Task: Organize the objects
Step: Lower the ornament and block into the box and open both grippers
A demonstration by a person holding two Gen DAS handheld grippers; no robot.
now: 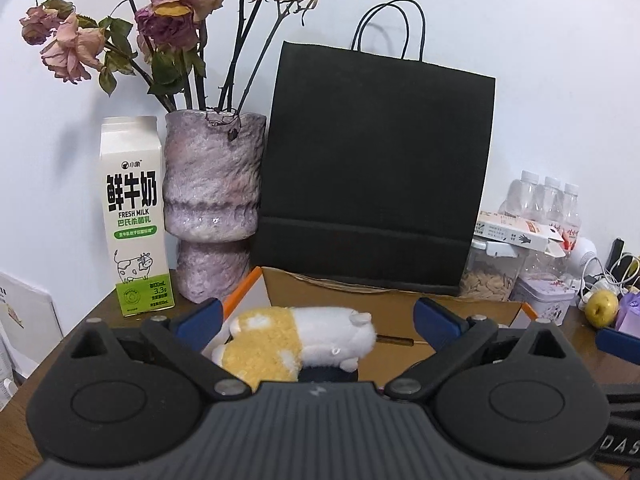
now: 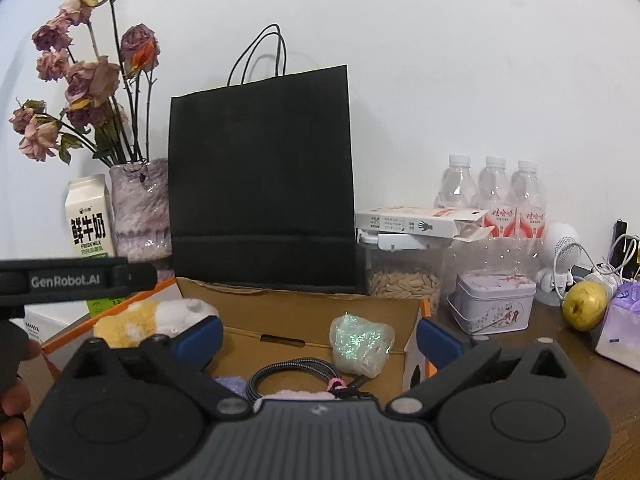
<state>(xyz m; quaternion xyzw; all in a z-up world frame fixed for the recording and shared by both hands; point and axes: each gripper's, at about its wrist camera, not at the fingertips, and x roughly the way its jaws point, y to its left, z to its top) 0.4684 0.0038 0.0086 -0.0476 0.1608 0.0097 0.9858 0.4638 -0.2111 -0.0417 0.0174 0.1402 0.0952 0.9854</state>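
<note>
A yellow and white plush toy (image 1: 296, 340) lies over the left end of an open cardboard box (image 1: 360, 300). My left gripper (image 1: 318, 322) is open wide around it; the toy sits close to the left blue pad and clear of the right one. In the right wrist view the plush toy (image 2: 152, 316) shows at the box's left. My right gripper (image 2: 318, 336) stands open over the cardboard box (image 2: 300, 308), holding nothing. Inside the box lie a glittery translucent lump (image 2: 362, 344) and a coiled dark cable (image 2: 296, 376).
Behind the box stands a black paper bag (image 2: 260, 180), with a vase of dried roses (image 1: 214, 208) and a milk carton (image 1: 134, 216) to its left. Right of the box are a seed jar (image 2: 404, 276), water bottles (image 2: 492, 192), a tin (image 2: 494, 304) and a pear (image 2: 584, 306).
</note>
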